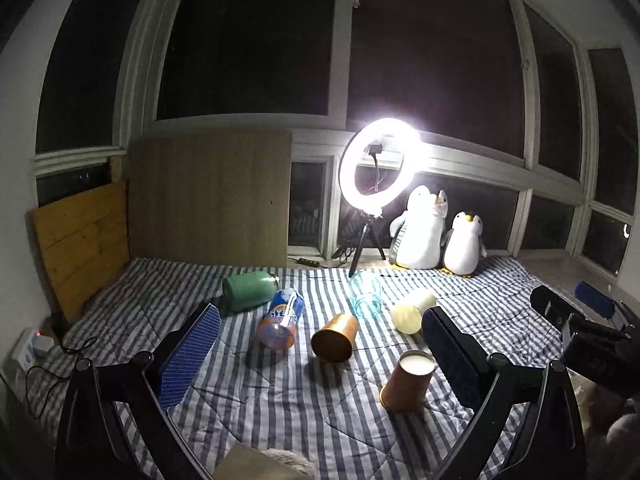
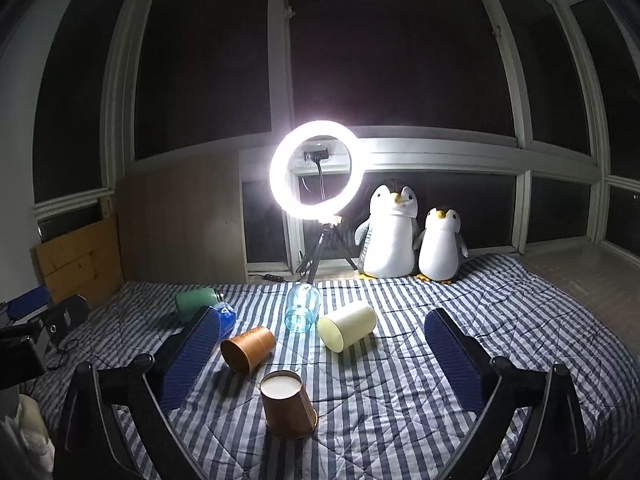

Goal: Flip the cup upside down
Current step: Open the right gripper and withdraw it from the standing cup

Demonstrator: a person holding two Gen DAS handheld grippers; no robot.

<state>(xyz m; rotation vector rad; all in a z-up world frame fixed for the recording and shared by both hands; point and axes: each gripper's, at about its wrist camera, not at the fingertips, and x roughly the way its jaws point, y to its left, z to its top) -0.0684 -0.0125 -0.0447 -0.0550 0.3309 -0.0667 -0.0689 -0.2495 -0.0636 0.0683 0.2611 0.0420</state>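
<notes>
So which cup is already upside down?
Start at the ring light and come down the striped blanket toward the cameras. The nearest brown paper cup is it. It stands with its white bottom up, while the other brown cup lies sideways.

Upturned cup (image 2: 289,404) stands on the bedspread (image 2: 400,400), before seemingly toppled cups (image 2: 248,349).

Black tongs with blue-padded fingers

Left tongs (image 1: 320,354) and right tongs (image 2: 322,354) look alike: 2 flat fingers (image 1: 190,354) faced with dark blue, finely textured pads, carried on glossy black angled struts joined by round black pivot knobs.
</notes>
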